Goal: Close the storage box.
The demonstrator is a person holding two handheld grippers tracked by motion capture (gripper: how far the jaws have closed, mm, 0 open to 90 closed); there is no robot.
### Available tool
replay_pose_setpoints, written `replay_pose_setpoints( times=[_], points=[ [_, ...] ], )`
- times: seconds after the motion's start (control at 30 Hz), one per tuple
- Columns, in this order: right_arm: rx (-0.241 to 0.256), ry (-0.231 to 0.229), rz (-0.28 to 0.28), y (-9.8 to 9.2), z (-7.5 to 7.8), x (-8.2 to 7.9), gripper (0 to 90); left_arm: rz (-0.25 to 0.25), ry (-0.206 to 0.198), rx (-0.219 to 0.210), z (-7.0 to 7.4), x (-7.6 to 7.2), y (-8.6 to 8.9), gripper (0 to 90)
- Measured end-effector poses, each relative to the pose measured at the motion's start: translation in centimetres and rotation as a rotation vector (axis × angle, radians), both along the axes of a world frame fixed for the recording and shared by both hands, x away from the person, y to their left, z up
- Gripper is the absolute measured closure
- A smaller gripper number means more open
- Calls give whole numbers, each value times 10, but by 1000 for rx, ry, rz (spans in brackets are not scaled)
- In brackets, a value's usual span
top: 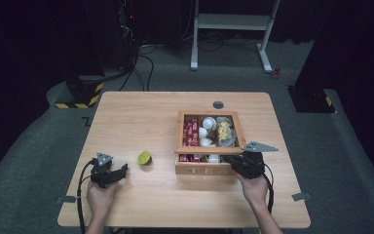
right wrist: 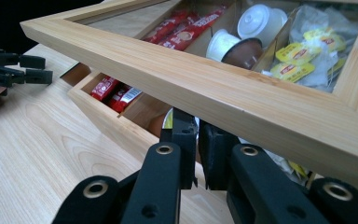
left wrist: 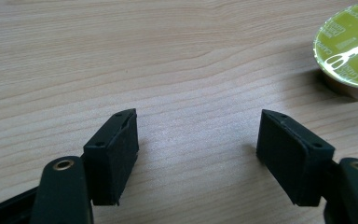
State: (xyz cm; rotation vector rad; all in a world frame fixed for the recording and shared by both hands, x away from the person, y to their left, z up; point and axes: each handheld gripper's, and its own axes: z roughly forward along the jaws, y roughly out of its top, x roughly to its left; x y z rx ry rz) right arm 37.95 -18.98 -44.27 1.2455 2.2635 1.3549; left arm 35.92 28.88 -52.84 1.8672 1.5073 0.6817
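Seen from above, we find a wooden tea box [top: 205,168] on the table [top: 141,117], its glazed lid [top: 209,149] partly raised. The right gripper [top: 230,160] sits at the front right corner of the box, directly beneath the lid's front rail. In the right gripper view we see the jaws drawn together, almost touching, just under that rail [right wrist: 223,93]; whether they pinch a tab or merely press upward we cannot tell, since the contact is hidden behind the jaws. Beyond the jaws, under the lid, lie red sachets [right wrist: 186,28], white-topped capsules [right wrist: 235,44] and yellow tea bags in clear wrap [right wrist: 303,56], each kind in its own compartment; more red sachets [right wrist: 116,93] show in the gap between lid and box, to the left of the jaws. The left gripper [top: 122,170] rests low over the bare table, well apart from the box. In the left gripper view we see its jaws standing wide apart with nothing between them, and a green-lidded capsule [left wrist: 349,49] ahead and to the right of the right-hand jaw, clear of it. From above, that capsule [top: 144,157] lies between the left gripper and the box, nearer the gripper.
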Motion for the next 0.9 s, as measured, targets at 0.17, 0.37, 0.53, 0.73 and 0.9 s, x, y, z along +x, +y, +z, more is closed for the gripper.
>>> replay_pose_setpoints(
  times=[0.17, 0.37, 0.53, 0.73, 0.9],
  points=[
    [1, 9, -4, 0, -6, -2, 846, 0, 0, 0, 0, 0, 0, 294],
    [-5, 12, -4, -1, -10, -6, 846, -1, 1, 0, 0, 0, 0, 294],
    [-3, 23, -3, -1, -15, -7, 843, -1, 1, 0, 0, 0, 0, 294],
    [-8, 27, 6, -1, -17, -10, 841, 0, 0, 0, 0, 0, 0, 294],
    [-10, 38, 6, -2, -19, -13, 839, 0, 0, 0, 0, 0, 0, 294]
  ],
)
